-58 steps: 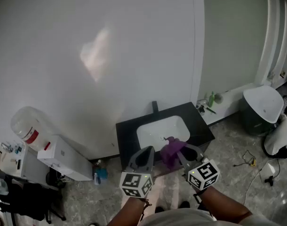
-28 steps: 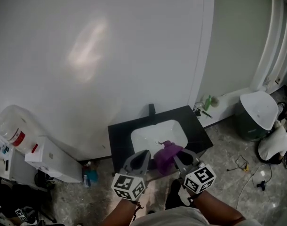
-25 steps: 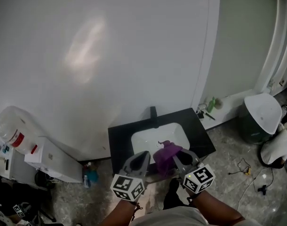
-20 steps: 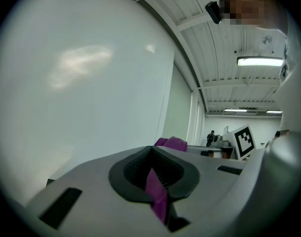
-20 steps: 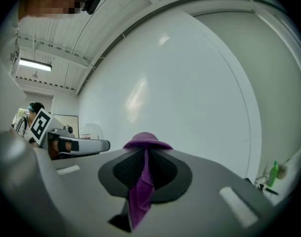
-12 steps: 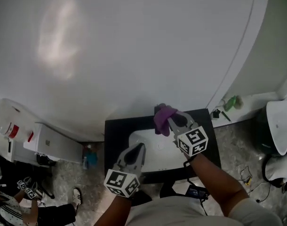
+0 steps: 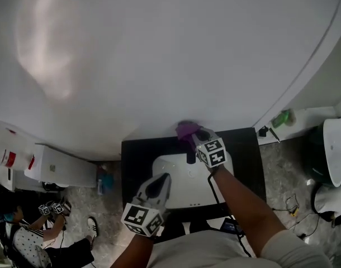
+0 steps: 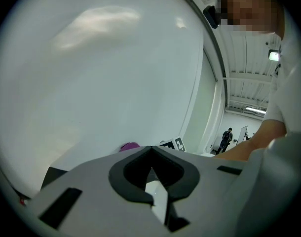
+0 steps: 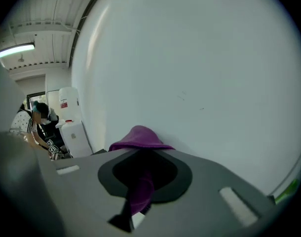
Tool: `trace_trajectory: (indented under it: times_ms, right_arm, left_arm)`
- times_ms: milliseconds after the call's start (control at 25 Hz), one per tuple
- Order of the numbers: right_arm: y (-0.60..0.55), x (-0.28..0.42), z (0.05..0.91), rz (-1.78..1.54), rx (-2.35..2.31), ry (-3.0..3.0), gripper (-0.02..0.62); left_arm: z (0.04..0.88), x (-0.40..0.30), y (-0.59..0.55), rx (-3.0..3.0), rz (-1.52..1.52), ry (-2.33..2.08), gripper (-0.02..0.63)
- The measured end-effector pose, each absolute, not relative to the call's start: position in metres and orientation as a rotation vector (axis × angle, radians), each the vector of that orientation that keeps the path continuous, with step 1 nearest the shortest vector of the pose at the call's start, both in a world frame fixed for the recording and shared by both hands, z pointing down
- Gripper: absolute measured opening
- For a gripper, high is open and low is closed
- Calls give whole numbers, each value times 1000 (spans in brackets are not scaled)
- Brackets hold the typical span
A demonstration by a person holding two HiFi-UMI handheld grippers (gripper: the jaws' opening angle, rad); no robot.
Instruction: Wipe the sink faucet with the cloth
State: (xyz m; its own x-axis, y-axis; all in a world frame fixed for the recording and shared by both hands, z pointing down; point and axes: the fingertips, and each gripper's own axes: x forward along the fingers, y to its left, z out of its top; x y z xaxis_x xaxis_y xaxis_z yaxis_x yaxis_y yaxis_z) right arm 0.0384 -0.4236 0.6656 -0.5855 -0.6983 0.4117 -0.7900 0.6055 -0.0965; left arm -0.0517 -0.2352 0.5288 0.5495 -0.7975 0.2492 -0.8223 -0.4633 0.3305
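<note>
Right gripper (image 7: 194, 135) clamped on purple cloth (image 7: 185, 130) — cloth sits at 12 o'clock edge of white sink basin (image 7: 170, 177), against the wall (image 7: 159, 54). Left gripper (image 7: 158, 180) jaws together, nothing between — at basin's 7 o'clock.

The head view is brightly and evenly lit, and no hard shadows are cast. A soft pinkish glare patch (image 7: 42, 43) is seen on the wall (image 7: 176, 49) at 10 o'clock. Straight lines are bent toward the edges, most strongly at 2 o'clock. Both gripper views are rendered as fisheye circles with black corners, and the near foreground is blurred. In the right gripper view a ceiling strip light (image 9: 15, 49) glows at 9 o'clock, and the cloth (image 9: 139, 138) is sharpest at its top fold. In the left gripper view a pale glare streak (image 8: 98, 23) is seen at 11 o'clock.
</note>
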Motion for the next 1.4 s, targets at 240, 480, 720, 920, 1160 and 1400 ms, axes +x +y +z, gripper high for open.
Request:
trace_trajectory:
  times_ms: [240, 480, 720, 920, 1160, 1400]
  right_arm:
    - [-349, 35, 673, 455, 1094, -2482, 26]
    - [-406, 47, 651, 387, 1208, -2447, 27]
    - [-405, 37, 675, 395, 1177, -2422, 26]
    - [-294, 39, 715, 525, 1110, -2397, 26]
    - [-375, 46, 733, 433, 1217, -2348, 28]
    - [-349, 38, 739, 390, 1169, -2339, 26]
  left_arm:
    - [529, -58, -255, 2397, 64, -1271, 6]
    - [524, -63, -262, 2429, 74, -1242, 6]
    - [523, -72, -259, 2422, 68, -1252, 6]
    - [528, -78, -259, 2416, 63, -1233, 6]
    - [527, -80, -257, 2431, 111, -1228, 6]
    - [532, -90, -258, 2415, 111, -1241, 6]
